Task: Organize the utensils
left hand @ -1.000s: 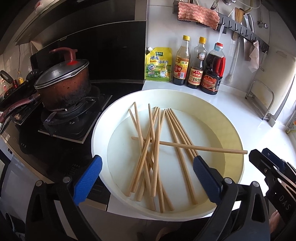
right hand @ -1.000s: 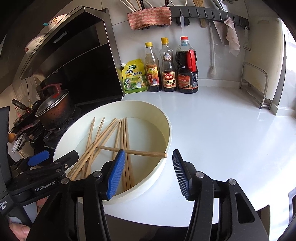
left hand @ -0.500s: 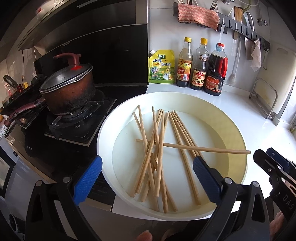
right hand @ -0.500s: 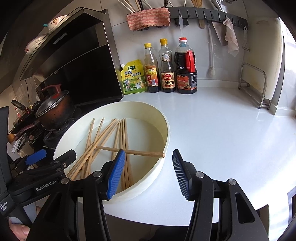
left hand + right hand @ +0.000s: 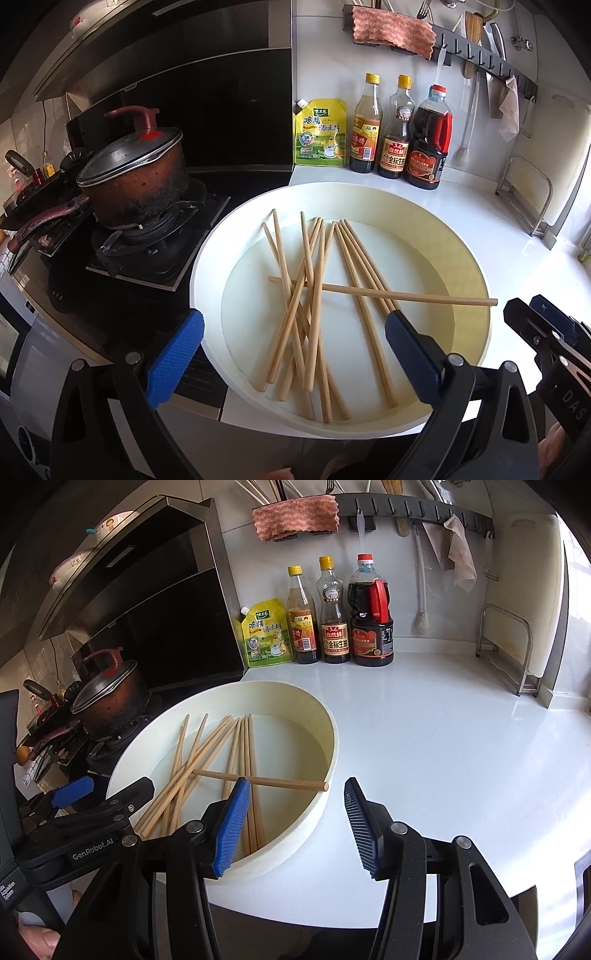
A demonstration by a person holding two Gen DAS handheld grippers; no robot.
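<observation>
So there's a big round white basin [image 5: 207,280] sitting on the white counter [image 5: 443,738], right up against the stove [image 5: 147,258]. Inside it is a loose pile of wooden chopsticks [image 5: 314,295], most of them lying roughly lengthwise and fanned out, some crossing over each other. One single chopstick [image 5: 406,296] lies crosswise on top of the rest, and its far end rests up on the basin's rim on the right side. Nothing else is in the basin as far as I can see.

The left gripper [image 5: 291,354] hangs over the near edge of the basin with its blue pads wide apart and nothing between them but air, the pile showing through the gap. The right gripper [image 5: 291,823] is also spread open and empty; its left pad sits over the basin's near rim and its right pad is over bare counter just beside the basin.

On the stove there's a scorched pot [image 5: 136,177] with its lid [image 5: 129,155] on, so can't tell what's in it. Against the back wall stand a yellow seasoning pouch [image 5: 320,136] and three sauce bottles [image 5: 399,133] in a row, the dark ones looking fairly full. A pink cloth [image 5: 391,27] is draped on the wall rail above.
</observation>
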